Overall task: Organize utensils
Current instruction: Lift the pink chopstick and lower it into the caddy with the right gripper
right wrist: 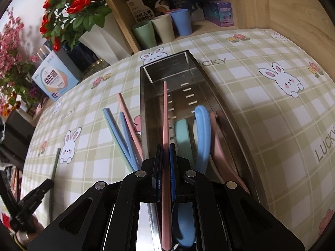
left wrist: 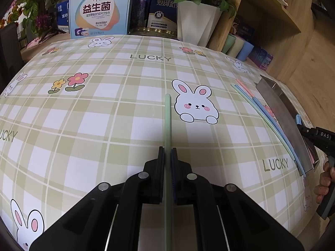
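Observation:
My left gripper (left wrist: 167,152) is shut on a green chopstick (left wrist: 167,117) that points forward over the checked tablecloth. My right gripper (right wrist: 165,148) is shut on a pink chopstick (right wrist: 165,113) and holds it over the steel utensil tray (right wrist: 146,96). In the tray lie a green spoon (right wrist: 181,133), a blue spoon (right wrist: 203,129) and a pink spoon (right wrist: 219,138). Blue, green and pink chopsticks (right wrist: 125,133) lie loose on the cloth left of the tray. They also show beside the tray (left wrist: 278,108) in the left wrist view (left wrist: 261,108).
A white vase with red flowers (left wrist: 196,21) and boxes (left wrist: 100,12) stand at the table's back. Three cups (right wrist: 163,29) sit on the wooden shelf behind the tray. The left gripper (right wrist: 39,190) shows at the right wrist view's lower left.

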Action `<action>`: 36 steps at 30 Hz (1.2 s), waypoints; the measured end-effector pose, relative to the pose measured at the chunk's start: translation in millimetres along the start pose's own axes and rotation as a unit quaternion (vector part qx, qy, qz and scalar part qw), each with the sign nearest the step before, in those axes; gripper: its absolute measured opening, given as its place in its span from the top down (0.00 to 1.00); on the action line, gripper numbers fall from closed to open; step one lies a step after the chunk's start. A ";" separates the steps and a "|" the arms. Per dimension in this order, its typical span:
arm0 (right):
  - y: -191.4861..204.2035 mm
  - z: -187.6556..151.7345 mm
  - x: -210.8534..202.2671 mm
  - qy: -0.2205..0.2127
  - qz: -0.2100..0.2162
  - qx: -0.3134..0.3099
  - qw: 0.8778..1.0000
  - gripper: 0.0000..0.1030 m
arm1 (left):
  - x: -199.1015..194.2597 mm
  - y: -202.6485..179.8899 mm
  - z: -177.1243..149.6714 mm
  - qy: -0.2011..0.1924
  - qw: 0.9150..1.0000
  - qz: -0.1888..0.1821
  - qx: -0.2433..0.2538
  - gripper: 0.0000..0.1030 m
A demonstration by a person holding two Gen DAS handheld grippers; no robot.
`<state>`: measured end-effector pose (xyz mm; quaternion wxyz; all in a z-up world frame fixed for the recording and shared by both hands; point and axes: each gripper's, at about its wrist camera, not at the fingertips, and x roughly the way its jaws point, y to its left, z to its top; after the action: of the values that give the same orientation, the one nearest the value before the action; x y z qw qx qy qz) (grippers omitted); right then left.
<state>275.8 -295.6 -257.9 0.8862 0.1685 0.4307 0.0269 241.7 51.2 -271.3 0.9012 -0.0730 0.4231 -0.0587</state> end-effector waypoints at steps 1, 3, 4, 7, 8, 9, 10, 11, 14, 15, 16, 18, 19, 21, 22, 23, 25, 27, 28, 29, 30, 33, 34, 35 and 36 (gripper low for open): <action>-0.1 -0.6 0.8 0.003 -0.002 0.002 1.000 0.94 | 0.0 0.2 0.0 0.000 1.000 -0.001 0.000 0.94; -0.1 -0.9 1.6 0.006 -0.001 0.004 1.000 0.94 | -0.1 1.2 -0.1 0.000 1.000 -0.002 -0.002 0.94; -0.3 -1.3 1.5 0.006 -0.002 0.005 1.000 0.94 | -0.2 1.5 0.1 0.000 1.000 -0.003 -0.003 0.94; 1.3 -1.0 -0.9 0.004 0.001 0.006 1.000 0.92 | -0.5 1.0 1.2 0.004 1.000 -0.003 -0.002 0.94; 2.5 -0.1 -2.5 0.002 0.001 0.004 1.000 0.92 | -0.3 0.9 2.3 0.007 1.000 -0.003 -0.002 0.94; 3.2 0.5 -3.7 0.000 0.002 0.004 1.000 0.92 | -0.1 1.4 3.5 0.012 1.000 -0.004 -0.003 0.94; 3.9 1.6 -5.8 -0.002 0.004 0.003 1.000 0.92 | 0.5 3.2 5.7 0.019 1.000 -0.008 -0.011 0.94; 4.4 2.5 -8.0 -0.005 0.006 0.003 1.000 0.92 | 1.6 5.1 7.7 0.025 0.999 -0.012 -0.019 0.95; 4.5 4.7 -14.5 -0.013 0.008 0.002 1.000 0.92 | 3.6 11.8 12.9 0.048 0.997 -0.025 -0.050 0.95; 3.9 5.5 -16.6 -0.016 0.010 0.004 1.000 0.92 | 3.3 12.0 12.9 0.050 0.997 -0.026 -0.054 0.95; 2.4 6.5 -19.7 -0.021 0.012 0.008 1.000 0.92 | 2.2 11.5 14.1 0.053 0.997 -0.026 -0.057 0.95; 0.2 8.4 -24.6 -0.027 0.014 0.012 0.999 0.92 | -0.4 8.2 16.0 0.056 0.996 -0.027 -0.059 0.95; -2.0 9.8 -27.8 -0.031 0.013 0.013 0.999 0.92 | -1.3 6.4 17.0 0.057 0.996 -0.029 -0.060 0.95; -7.5 12.7 -33.6 -0.038 0.012 0.019 0.999 0.92 | -4.6 -0.3 21.3 0.062 0.995 -0.037 -0.065 0.95; -10.9 14.2 -36.7 -0.041 0.012 0.023 0.999 0.92 | -6.3 -6.1 24.5 0.064 0.995 -0.043 -0.067 0.95; -14.1 15.6 -39.9 -0.044 0.010 0.025 0.999 0.92 | -7.5 -11.2 26.8 0.066 0.994 -0.047 -0.067 0.95; -19.6 18.4 -45.7 -0.047 0.000 0.022 0.999 0.92 | -8.7 -27.7 33.2 0.071 0.994 -0.061 -0.064 0.95; -25.3 20.4 -50.8 -0.049 -0.008 0.021 0.999 0.92 | -7.8 -46.4 39.6 0.075 0.993 -0.072 -0.057 0.95; -27.3 20.8 -52.1 -0.051 -0.011 0.022 0.998 0.91 | -6.9 -60.5 44.2 0.079 0.992 -0.082 -0.052 0.95; -31.5 21.2 -54.3 -0.054 -0.015 0.023 0.998 0.89 | -5.9 -71.0 47.8 0.082 0.991 -0.090 -0.050 0.95; -35.8 22.4 -55.6 -0.054 -0.019 0.024 0.998 0.83 | -4.3 -83.6 51.8 0.085 0.990 -0.100 -0.049 0.95; -46.2 24.7 -59.7 -0.060 -0.027 0.026 0.998 0.57 | 3.5 -121.8 62.2 0.099 0.986 -0.126 -0.043 0.95; -48.7 25.4 -61.3 -0.063 -0.028 0.024 0.997 0.57 | 6.4 -133.5 65.8 0.103 0.985 -0.133 -0.042 0.95; -51.4 26.5 -62.4 -0.064 -0.030 0.022 0.997 0.57 | 10.7 -149.3 69.6 0.108 0.983 -0.141 -0.040 0.95; -53.9 27.6 -63.3 -0.065 -0.032 0.022 0.997 0.57 | 14.3 -160.7 71.9 0.112 0.982 -0.147 -0.039 0.95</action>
<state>252.1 -366.2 -211.7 0.9087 0.1755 0.3782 -0.0215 299.1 -103.1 -207.6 0.8260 -0.1627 0.5082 -0.1815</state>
